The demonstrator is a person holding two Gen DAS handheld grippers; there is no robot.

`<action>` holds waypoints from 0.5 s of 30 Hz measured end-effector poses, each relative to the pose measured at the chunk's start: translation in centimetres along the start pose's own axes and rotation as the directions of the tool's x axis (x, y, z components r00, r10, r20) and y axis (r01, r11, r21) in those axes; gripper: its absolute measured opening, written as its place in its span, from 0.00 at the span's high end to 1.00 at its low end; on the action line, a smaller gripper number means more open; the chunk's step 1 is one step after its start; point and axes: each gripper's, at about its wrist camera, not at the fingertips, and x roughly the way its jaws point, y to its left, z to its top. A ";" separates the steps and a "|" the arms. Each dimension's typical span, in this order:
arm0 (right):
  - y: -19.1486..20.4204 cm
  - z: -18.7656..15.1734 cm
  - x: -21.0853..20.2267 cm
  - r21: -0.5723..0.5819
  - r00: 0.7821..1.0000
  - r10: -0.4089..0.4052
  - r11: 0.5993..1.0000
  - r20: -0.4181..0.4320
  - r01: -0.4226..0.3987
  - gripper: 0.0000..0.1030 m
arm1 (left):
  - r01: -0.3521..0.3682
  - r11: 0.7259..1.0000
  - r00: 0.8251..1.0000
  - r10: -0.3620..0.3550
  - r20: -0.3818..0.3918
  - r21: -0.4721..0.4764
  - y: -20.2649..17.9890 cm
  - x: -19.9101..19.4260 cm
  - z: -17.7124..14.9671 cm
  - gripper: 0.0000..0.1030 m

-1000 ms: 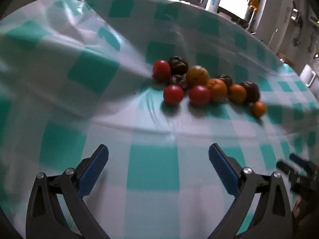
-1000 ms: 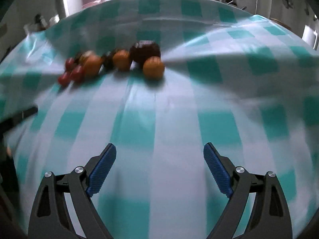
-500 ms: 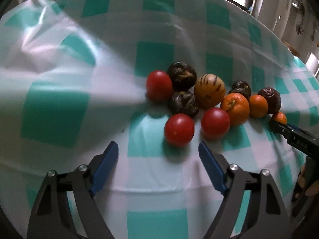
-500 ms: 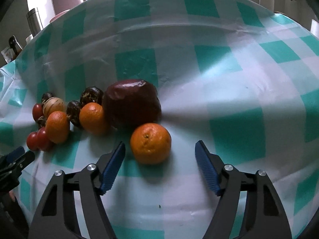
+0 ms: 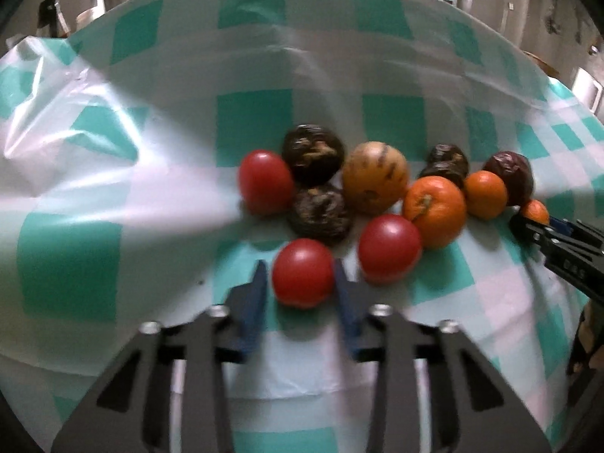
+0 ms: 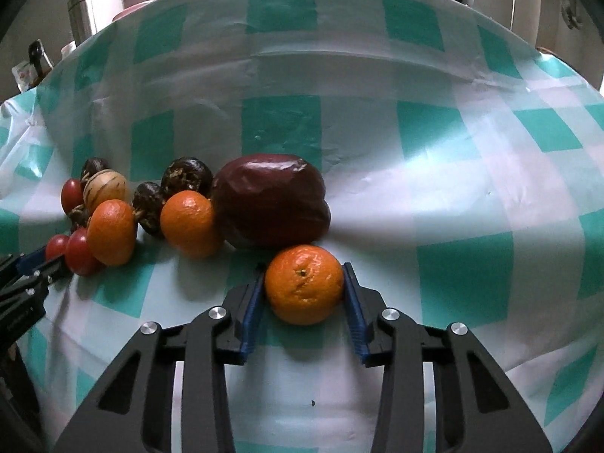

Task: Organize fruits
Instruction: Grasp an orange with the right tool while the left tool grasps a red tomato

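Observation:
A row of fruits lies on a teal-and-white checked tablecloth point(image 5: 249, 120). In the left wrist view my left gripper point(image 5: 300, 283) is shut on the nearest red tomato point(image 5: 303, 272), its blue pads touching both sides. Behind it lie another red tomato point(image 5: 389, 247), a third point(image 5: 265, 182), dark wrinkled fruits point(image 5: 319, 213), a striped yellow fruit point(image 5: 375, 177) and oranges point(image 5: 434, 211). In the right wrist view my right gripper point(image 6: 304, 287) is shut on an orange point(image 6: 304, 285). A large dark red fruit point(image 6: 270, 204) sits just behind it.
The cloth point(image 6: 453, 173) is wrinkled and raised at the left of the left wrist view. The right gripper shows at the right edge of the left wrist view point(image 5: 566, 249), and the left gripper shows at the left edge of the right wrist view point(image 6: 22, 283). Bottles and a window stand beyond the table.
Both grippers moved forward to the fruit row and closed: the left around the near tomato, the right around the near orange.

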 end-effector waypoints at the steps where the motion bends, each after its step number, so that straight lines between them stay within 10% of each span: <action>1: -0.1 0.0 0.0 0.002 1.000 0.004 1.000 0.001 -0.004 0.63 | 0.002 1.000 1.000 -0.002 0.002 -0.004 0.1 -0.1 -0.1 0.70; 15: -0.7 -1.8 -3.0 0.018 0.993 -0.080 0.997 0.086 0.079 0.64 | 0.063 0.984 0.986 -0.036 0.160 -0.169 -0.4 -3.7 -0.5 0.71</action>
